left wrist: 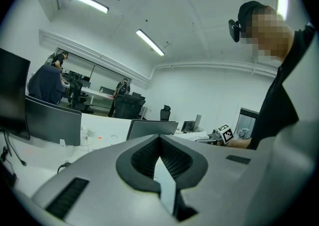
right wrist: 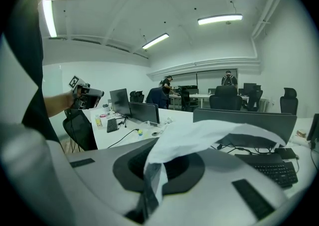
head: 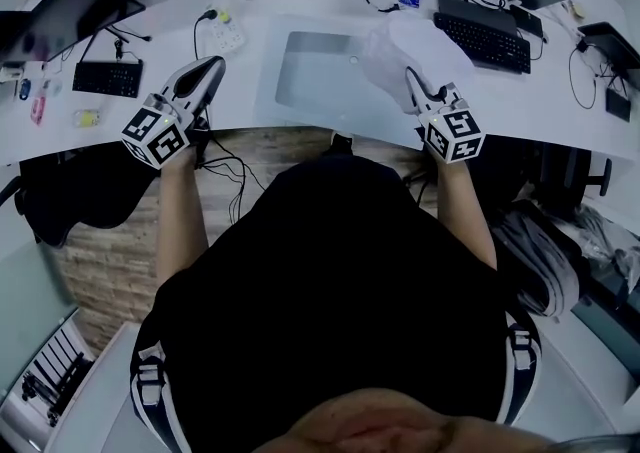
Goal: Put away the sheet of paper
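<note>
Right gripper view, sheet of paper [right wrist: 199, 137] clamped between fingers [right wrist: 227, 172]

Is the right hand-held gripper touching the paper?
Touching. The right gripper view shows the sheet of paper pinched between the right hand-held gripper's closed jaws.

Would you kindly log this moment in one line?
right gripper: jaws shut on sheet of paper | left gripper: jaws shut, empty

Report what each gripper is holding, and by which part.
The right gripper is shut on the sheet of paper, pinching it at its near edge. The left gripper holds nothing; its jaws are together.
</note>
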Demonstrator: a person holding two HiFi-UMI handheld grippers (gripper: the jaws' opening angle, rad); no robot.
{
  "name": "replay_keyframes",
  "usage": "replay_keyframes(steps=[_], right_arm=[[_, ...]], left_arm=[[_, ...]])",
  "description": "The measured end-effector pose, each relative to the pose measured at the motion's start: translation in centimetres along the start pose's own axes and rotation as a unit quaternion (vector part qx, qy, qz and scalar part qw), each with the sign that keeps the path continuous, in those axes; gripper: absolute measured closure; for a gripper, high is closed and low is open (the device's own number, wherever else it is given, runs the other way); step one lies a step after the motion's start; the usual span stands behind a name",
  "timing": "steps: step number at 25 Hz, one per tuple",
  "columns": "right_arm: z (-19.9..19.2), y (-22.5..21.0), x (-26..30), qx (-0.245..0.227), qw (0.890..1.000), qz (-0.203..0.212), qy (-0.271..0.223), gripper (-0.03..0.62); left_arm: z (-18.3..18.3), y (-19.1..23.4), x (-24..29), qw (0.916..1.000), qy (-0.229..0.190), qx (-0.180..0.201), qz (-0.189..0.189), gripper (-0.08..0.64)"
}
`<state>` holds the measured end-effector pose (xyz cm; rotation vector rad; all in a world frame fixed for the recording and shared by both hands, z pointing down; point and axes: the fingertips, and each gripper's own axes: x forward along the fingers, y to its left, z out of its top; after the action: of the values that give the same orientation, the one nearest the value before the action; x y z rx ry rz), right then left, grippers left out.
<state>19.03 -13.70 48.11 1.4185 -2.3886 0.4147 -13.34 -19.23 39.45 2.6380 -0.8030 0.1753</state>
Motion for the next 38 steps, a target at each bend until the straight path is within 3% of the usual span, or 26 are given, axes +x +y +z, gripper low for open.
replay_keyframes(steps=[21,38], right_arm=[[-4.6,-1.1,2.3,0.044,0.998,0.031,0.043,0.578],[-9.3,2.4,4.8,0.078,0.991,0.080,0.076,0.578]], left_arm=[[-0.9,0.4,2.2,0.9998,0.013,-0.017,0.002,0.538],[-1.8,0.4,2.1,0.9992,0.035,-0.021,0.003,0.538]])
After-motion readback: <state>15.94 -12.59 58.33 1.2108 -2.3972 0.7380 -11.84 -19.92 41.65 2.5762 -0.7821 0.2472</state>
